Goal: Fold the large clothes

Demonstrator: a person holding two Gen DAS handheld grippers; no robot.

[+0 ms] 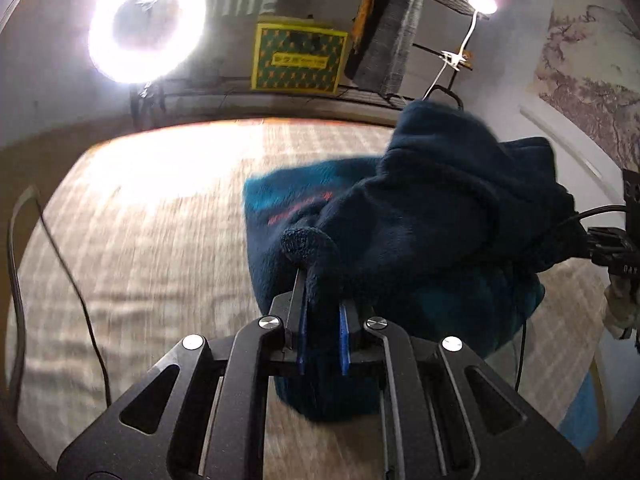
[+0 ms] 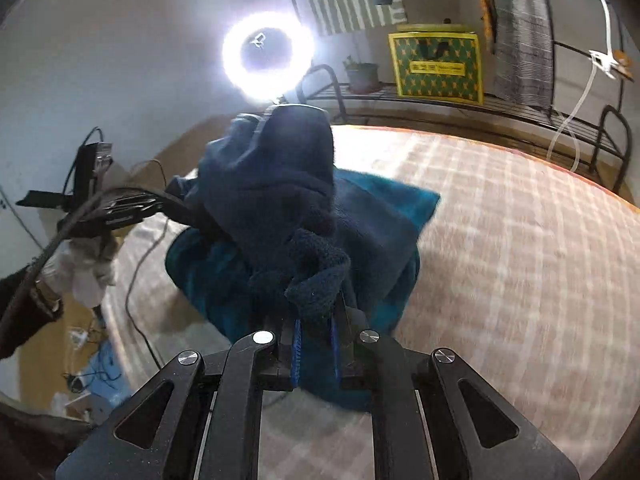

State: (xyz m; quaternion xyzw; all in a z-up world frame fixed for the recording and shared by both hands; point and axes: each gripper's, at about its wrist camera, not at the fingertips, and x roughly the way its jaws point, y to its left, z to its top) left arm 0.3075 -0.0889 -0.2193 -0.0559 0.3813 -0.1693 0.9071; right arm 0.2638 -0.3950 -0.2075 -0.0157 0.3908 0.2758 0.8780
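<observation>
Fleece garment [image 1: 432, 216], dark blue and teal, hangs bunched between both tools, its lower teal part draping onto the plaid-covered surface [image 1: 160, 240] below. Left gripper [image 1: 323, 312] is clamped tight on a fold of the fleece, fabric bulging up between its blue pads. Right gripper [image 2: 316, 332] likewise bites a nubby edge of the same garment, jaws pinched on cloth. Out at the side, a white-gloved hand [image 2: 80, 272] grips the other tool's handle. Further back, a yellow-and-green box [image 2: 436, 66] sits on a black wire rack [image 2: 500, 106], and a ring light [image 2: 267, 54] blazes against the wall.
</observation>
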